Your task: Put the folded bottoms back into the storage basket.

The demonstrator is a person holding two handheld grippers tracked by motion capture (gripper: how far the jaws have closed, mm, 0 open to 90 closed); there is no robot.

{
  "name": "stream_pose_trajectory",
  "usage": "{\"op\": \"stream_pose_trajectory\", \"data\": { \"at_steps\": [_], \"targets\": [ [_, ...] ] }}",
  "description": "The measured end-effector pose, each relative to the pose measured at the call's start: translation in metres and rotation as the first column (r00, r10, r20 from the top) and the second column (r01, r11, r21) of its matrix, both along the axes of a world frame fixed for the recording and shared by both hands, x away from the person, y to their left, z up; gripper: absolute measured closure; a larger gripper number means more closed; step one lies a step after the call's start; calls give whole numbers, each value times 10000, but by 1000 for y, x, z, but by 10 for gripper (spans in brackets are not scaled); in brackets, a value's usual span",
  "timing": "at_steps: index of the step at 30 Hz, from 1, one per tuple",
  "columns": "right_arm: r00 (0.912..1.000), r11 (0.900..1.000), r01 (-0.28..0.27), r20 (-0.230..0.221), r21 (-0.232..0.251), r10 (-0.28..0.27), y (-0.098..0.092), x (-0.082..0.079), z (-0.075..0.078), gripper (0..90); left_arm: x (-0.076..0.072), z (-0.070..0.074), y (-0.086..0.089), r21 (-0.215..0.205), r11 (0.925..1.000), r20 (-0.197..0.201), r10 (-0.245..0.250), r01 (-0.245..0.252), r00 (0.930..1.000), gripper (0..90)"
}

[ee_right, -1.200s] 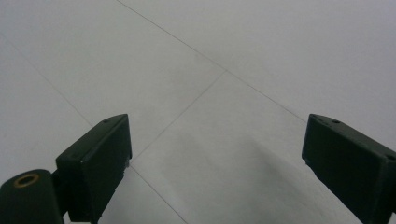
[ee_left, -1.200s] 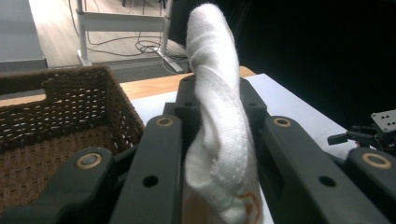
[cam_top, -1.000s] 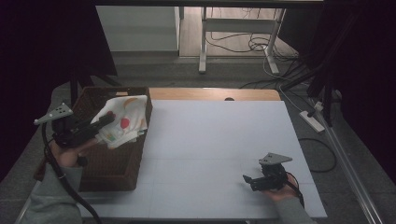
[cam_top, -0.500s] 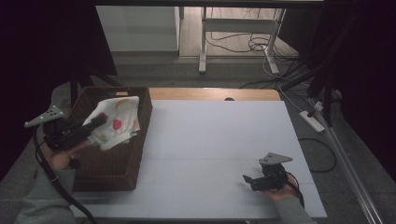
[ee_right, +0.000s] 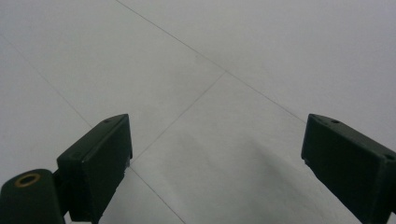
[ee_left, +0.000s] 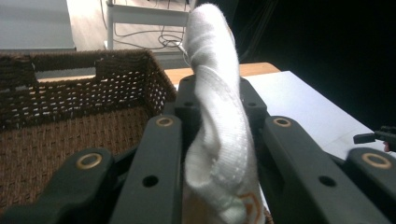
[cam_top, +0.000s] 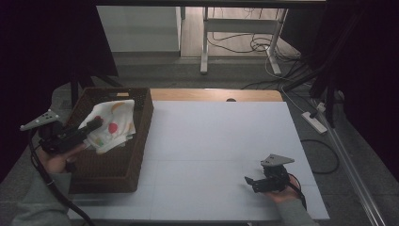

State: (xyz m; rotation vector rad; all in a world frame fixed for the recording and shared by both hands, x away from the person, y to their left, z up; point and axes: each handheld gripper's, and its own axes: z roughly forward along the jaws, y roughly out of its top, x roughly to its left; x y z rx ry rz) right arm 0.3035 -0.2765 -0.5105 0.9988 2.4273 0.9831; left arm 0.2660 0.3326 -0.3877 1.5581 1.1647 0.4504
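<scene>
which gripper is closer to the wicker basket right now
Left. The left gripper hangs over the basket, clamped on a white cloth; the right gripper rests far across the table.

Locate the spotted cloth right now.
High view, left side: the spotted cloth is clamped in the left tongs, held over the brown wicker basket.

**White spotted cloth, dark brown basket**

A white cloth (cam_top: 112, 126) printed with red, yellow and orange spots hangs over a dark brown woven basket (cam_top: 136, 146). The table (cam_top: 216, 141) is pale grey-white, crossed by thin grey lines, with a light wooden strip along its far edge. Both the left gripper (cam_top: 91, 125) and right gripper (cam_top: 251, 182) are black, their rivets brass-coloured, each topped by a grey plate.
</scene>
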Motion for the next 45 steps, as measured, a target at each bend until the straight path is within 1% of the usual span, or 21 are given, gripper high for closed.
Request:
{"op": "stream_pose_trajectory", "data": {
  "at_steps": [7, 11, 15, 17, 22, 33, 45],
  "targets": [
    [10000, 10000, 2, -5, -22, -2, 0, 0, 0, 92, 2, -7, 2, 42, 10000, -188, 76, -75, 9998, 753],
    [10000, 10000, 4, -4, -21, -4, 0, 0, 0, 92, 4, -13, 4, 26, 9999, -376, 148, -147, 9992, 753],
    [10000, 10000, 2, -17, -67, -2, 0, 0, 0, 92, 6, -18, 5, 98, 9998, -529, 199, -194, 9984, 753],
    [10000, 10000, 0, -17, -74, 0, 0, 0, 0, 92, 6, -20, 5, 58, 9998, -566, 193, -190, 9982, 753],
    [10000, 10000, 1, -21, -80, -1, 0, 0, 0, 92, 8, -25, 4, 192, 9998, -741, 128, -114, 9972, 752],
    [10000, 10000, 4, -22, -80, -5, 0, 0, -1, 92, 15, -37, 3, 361, 9993, -1171, 132, -90, 9930, 752],
    [10000, 10000, -1, -36, -55, 0, 0, 1, -1, 92, 24, -46, 0, 518, 9986, -1569, 128, -47, 9875, 752]
  ]
}}
